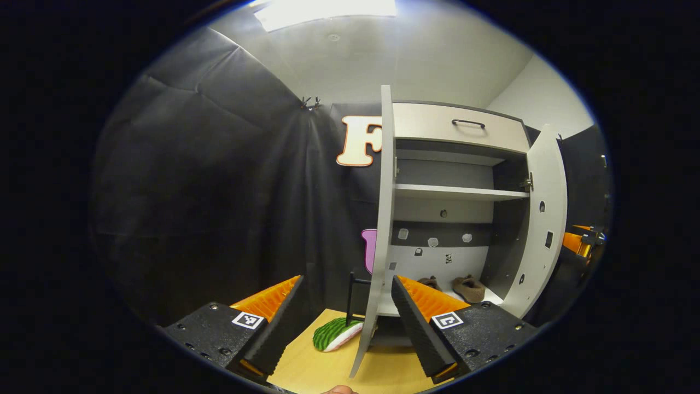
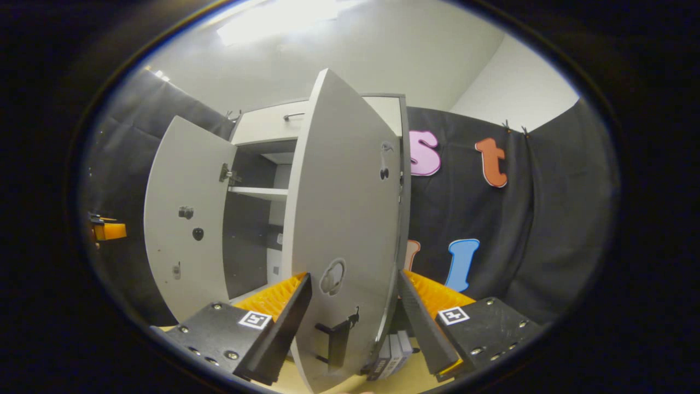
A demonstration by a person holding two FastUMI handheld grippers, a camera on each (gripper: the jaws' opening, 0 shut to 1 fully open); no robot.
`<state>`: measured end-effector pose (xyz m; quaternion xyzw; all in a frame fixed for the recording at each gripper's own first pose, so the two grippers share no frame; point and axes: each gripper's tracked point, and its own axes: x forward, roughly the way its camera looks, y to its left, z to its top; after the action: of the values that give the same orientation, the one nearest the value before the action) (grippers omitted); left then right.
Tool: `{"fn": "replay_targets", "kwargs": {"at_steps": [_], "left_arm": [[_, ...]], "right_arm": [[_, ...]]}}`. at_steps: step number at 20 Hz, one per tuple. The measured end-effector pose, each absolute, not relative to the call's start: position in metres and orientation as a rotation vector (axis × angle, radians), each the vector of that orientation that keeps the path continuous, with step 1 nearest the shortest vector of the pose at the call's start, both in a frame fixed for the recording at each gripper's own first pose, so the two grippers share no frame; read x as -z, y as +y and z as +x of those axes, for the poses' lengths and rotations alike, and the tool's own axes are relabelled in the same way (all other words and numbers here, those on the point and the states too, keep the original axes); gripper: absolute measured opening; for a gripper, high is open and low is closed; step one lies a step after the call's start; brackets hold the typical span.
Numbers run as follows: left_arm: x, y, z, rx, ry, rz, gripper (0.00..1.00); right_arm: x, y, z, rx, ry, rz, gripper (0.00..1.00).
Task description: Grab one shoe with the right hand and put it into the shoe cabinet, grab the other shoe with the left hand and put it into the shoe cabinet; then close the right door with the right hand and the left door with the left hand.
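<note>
The grey shoe cabinet (image 1: 459, 131) stands with both doors swung out. Two brown shoes (image 1: 469, 288) (image 1: 430, 282) lie side by side on its bottom shelf. In the left gripper view the left door (image 1: 384, 219) is edge-on, and its lower edge falls between the fingers of my open left gripper (image 1: 347, 323), close to the right finger (image 1: 418, 320). In the right gripper view the right door (image 2: 344, 208) rises in front, its lower part with a black handle (image 2: 334, 339) between the fingers of my open right gripper (image 2: 353, 323). Neither gripper presses on a door.
A green, watermelon-patterned item (image 1: 336, 334) lies on the wooden tabletop (image 1: 328, 372) left of the left door. Several small boxes (image 2: 391, 350) stand by the cabinet's right foot. The cabinet has a top drawer (image 2: 273, 123) and a middle shelf (image 1: 454, 191).
</note>
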<state>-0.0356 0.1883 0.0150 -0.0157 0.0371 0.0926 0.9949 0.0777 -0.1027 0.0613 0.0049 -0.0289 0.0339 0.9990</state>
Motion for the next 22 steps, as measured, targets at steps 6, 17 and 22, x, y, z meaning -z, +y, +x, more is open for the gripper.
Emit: {"fn": "replay_targets", "kwargs": {"at_steps": [6,17,22], "left_arm": [[-0.014,0.204,-0.037,-0.218,0.076,-0.02,0.92],[-0.007,0.23,-0.044,-0.284,0.085,-0.038,0.92],[-0.001,0.233,-0.04,-0.273,0.09,-0.06,0.92]], "right_arm": [[-0.058,-0.1,0.082,-0.108,-0.043,-0.001,0.95],[-0.045,-0.089,0.087,-0.177,-0.007,0.021,0.9],[-0.044,-0.087,0.087,-0.198,0.004,0.026,0.95]]}}
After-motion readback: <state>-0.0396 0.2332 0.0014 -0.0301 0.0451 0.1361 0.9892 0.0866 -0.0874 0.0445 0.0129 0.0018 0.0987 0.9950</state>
